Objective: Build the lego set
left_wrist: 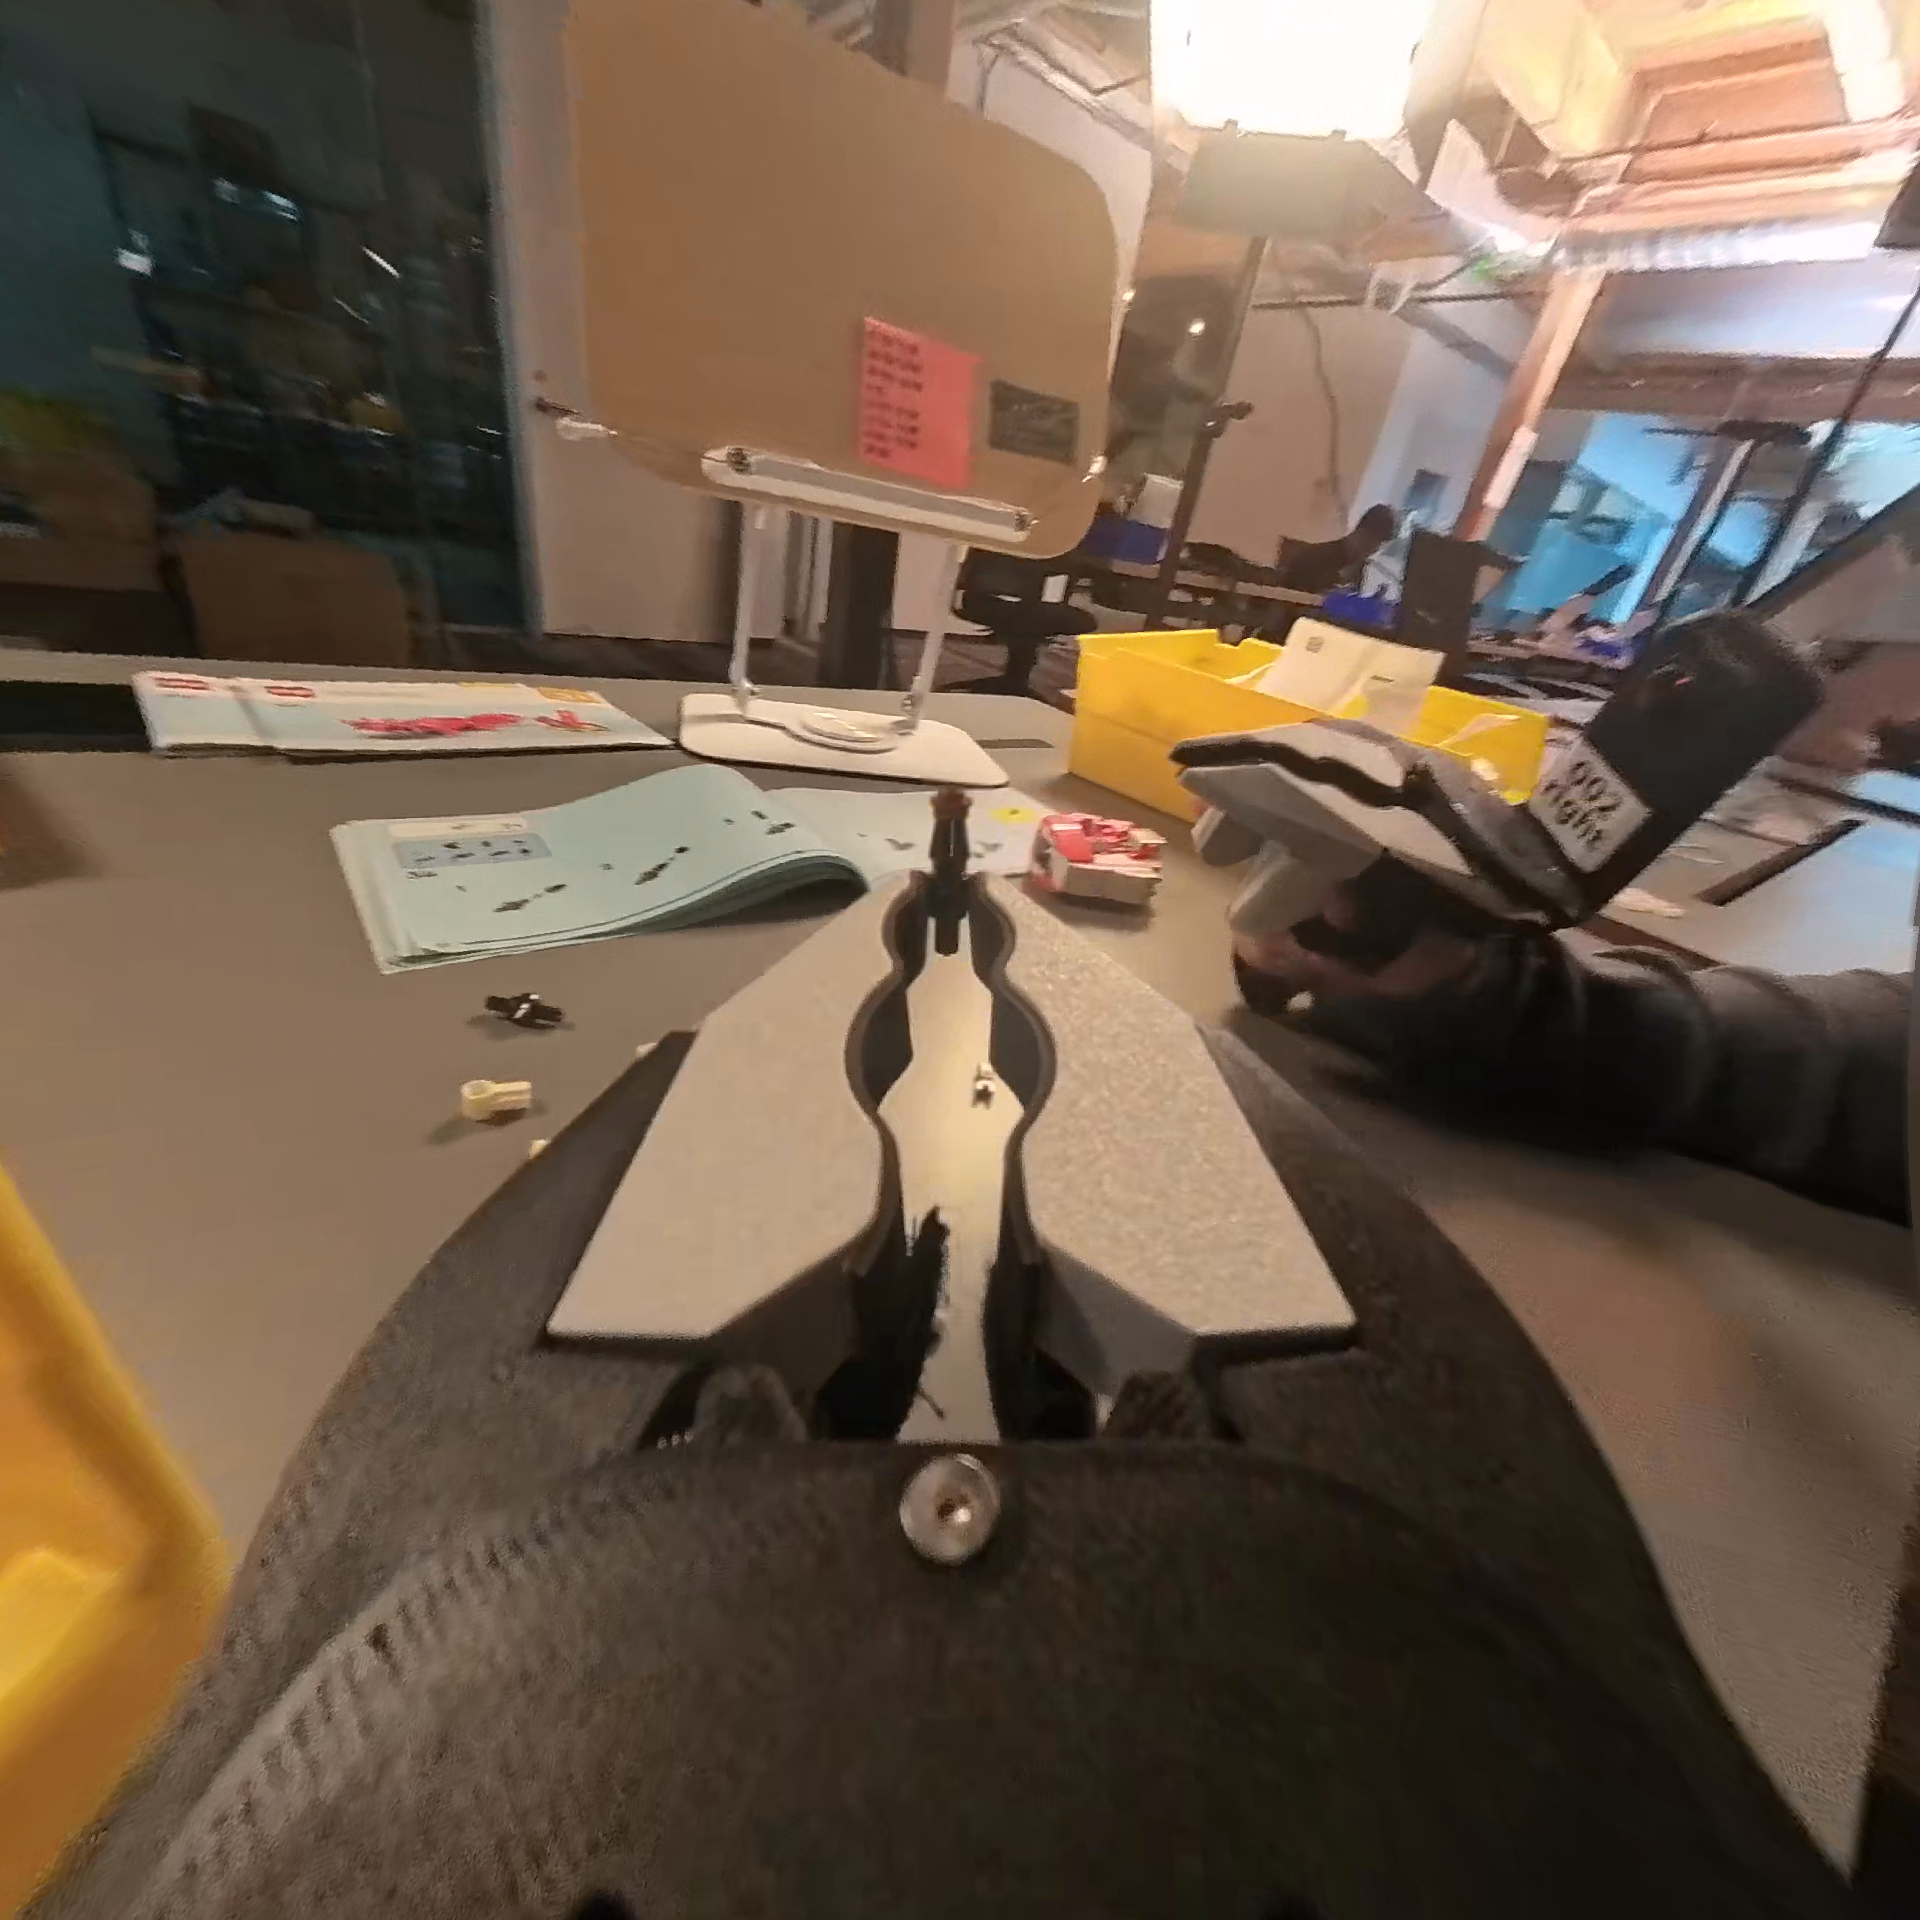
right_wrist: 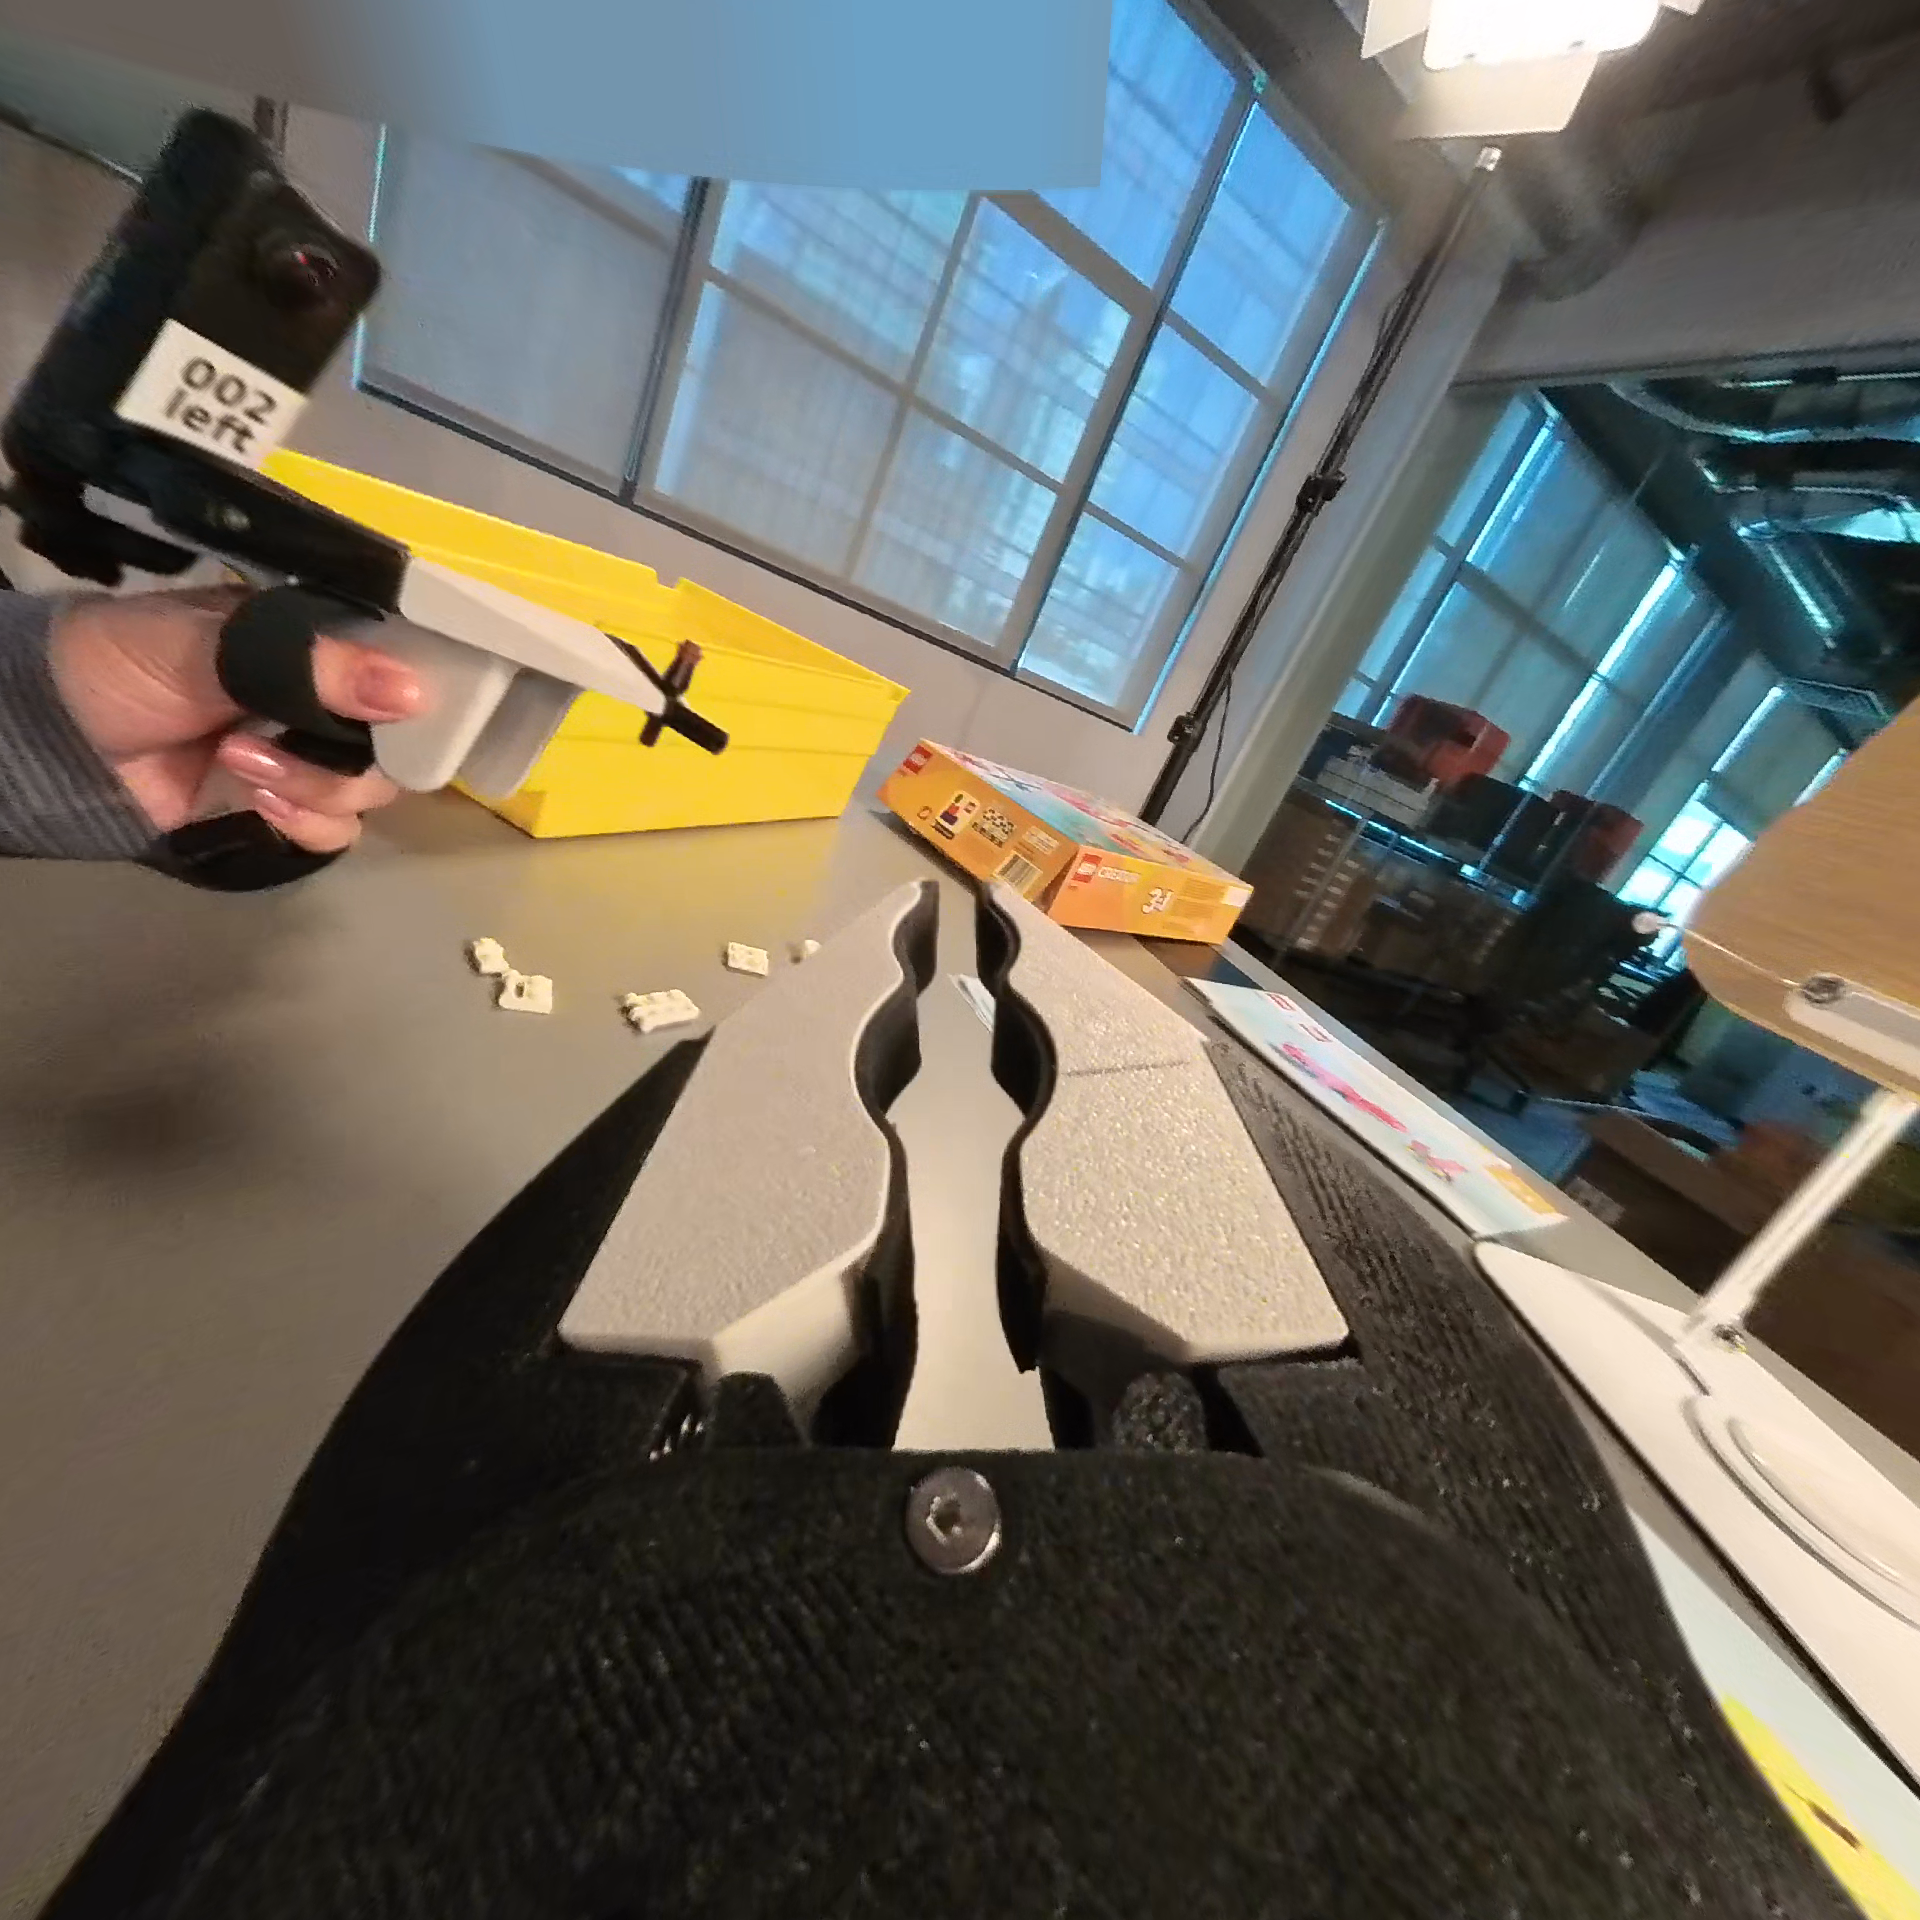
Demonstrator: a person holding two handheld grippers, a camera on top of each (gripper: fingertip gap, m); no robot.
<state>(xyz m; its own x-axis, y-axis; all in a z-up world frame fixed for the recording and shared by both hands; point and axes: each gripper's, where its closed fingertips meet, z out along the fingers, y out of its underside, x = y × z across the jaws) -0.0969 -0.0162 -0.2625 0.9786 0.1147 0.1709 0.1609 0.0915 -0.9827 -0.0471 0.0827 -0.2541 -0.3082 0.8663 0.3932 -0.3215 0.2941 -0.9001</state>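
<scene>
In the left wrist view my left gripper (left_wrist: 943,883) is shut on a small black pin piece (left_wrist: 948,852) with a reddish-brown end that sticks out past the fingertips. In the right wrist view the left gripper (right_wrist: 665,691) is held above the table in front of a yellow bin (right_wrist: 748,727), and the black piece (right_wrist: 681,712) looks cross-shaped. My right gripper (right_wrist: 956,899) has its fingertips a little apart with nothing between them; grey table shows through the gap. It also shows in the left wrist view (left_wrist: 1195,779), held by a gloved hand at the right.
An open pale-blue booklet (left_wrist: 582,873), a red-and-white brick assembly (left_wrist: 1091,857), a loose black piece (left_wrist: 525,1010) and a cream piece (left_wrist: 497,1096) lie on the table. A board on a white stand (left_wrist: 842,732) stands behind. Several white pieces (right_wrist: 520,987), an orange box (right_wrist: 1060,852).
</scene>
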